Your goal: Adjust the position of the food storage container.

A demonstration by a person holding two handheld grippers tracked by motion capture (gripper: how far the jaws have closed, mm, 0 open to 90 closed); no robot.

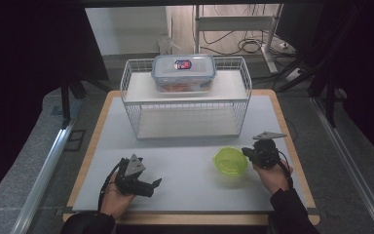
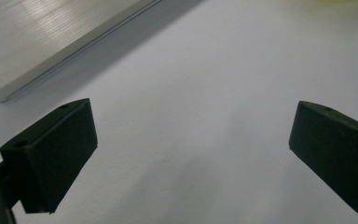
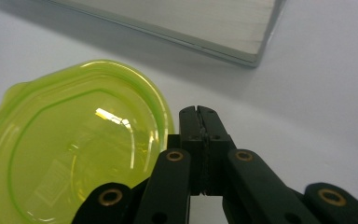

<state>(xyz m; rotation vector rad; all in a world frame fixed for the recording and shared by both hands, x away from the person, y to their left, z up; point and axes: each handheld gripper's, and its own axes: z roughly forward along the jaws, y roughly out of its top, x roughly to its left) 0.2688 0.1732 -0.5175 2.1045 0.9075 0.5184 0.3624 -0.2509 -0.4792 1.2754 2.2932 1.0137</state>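
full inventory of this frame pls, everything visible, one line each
table mat: 1, pale grey, on a wood-edged tabletop
wire rack: 1, white, two shelves, far centre of the mat
lidded container: 1, clear with blue-trimmed lid and a red-blue label, on the rack's top shelf; reddish contents, unclear what
bowl: 1, translucent yellow-green, on the mat right of centre
cables: several, dark, on the floor behind the table
left gripper: 1, black, near left of the mat, fingers wide apart, nothing between them
right gripper: 1, black, at the bowl's right rim, fingers closed together
forearms: 2, dark sleeves, near edge

Lime-green lid; white wire rack (grey board).
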